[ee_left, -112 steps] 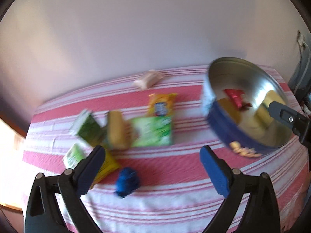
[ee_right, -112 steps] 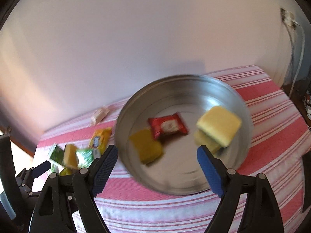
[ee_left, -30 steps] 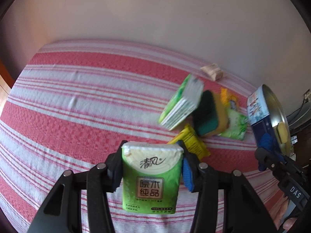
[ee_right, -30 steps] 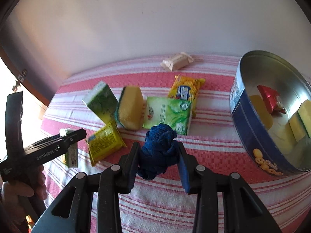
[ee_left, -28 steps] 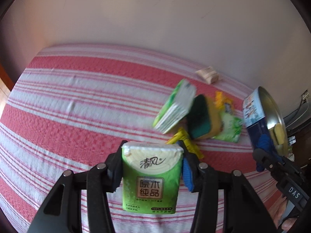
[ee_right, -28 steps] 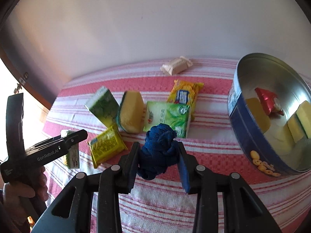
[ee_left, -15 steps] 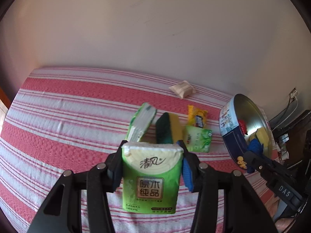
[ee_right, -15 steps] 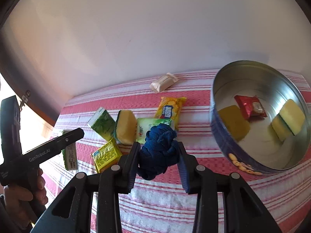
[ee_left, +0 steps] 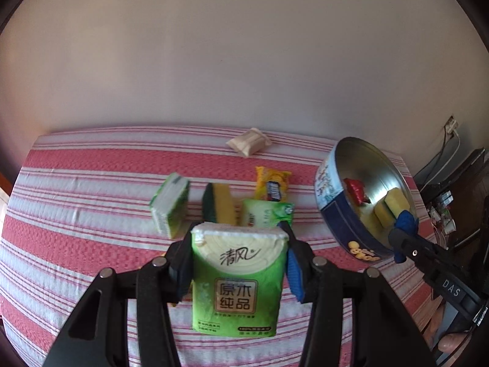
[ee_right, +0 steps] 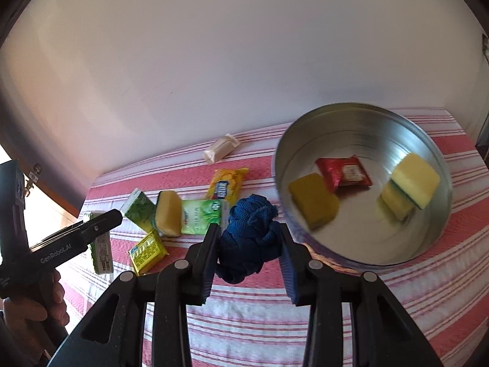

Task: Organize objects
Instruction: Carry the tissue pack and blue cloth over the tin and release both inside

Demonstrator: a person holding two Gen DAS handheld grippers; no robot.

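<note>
Ahead of me the red-and-white striped cloth [ee_left: 91,165] is scattered with small things: a beige wrapped packet [ee_left: 249,144] near the wall, a yellow snack bag [ee_left: 272,185], a flat pale-green wipes pack [ee_left: 266,213], a yellow sponge with a dark green back [ee_left: 217,203] standing on edge, a green tissue pack [ee_left: 169,206] tilted beside it, and a yellow sachet [ee_right: 147,252] nearer me. To the right sits a round metal tin [ee_right: 440,214], shiny inside and blue outside, holding a red wrapper [ee_right: 343,171], a yellow sponge block [ee_right: 313,203] and two paler sponges [ee_right: 408,189]. Nothing lies between my grippers and the tin. My left gripper [ee_left: 240,269] is clamped on a soft, glossy green-and-cream tissue packet [ee_left: 237,281], held upright above the cloth and angled downward. My right gripper [ee_right: 250,244] is squeezed tight on a bunched blue knitted cloth ball [ee_right: 249,241], lifted just beside the tin's near rim. In the right view my left hand [ee_right: 39,302] grips its tool's black handle at the left edge.
</note>
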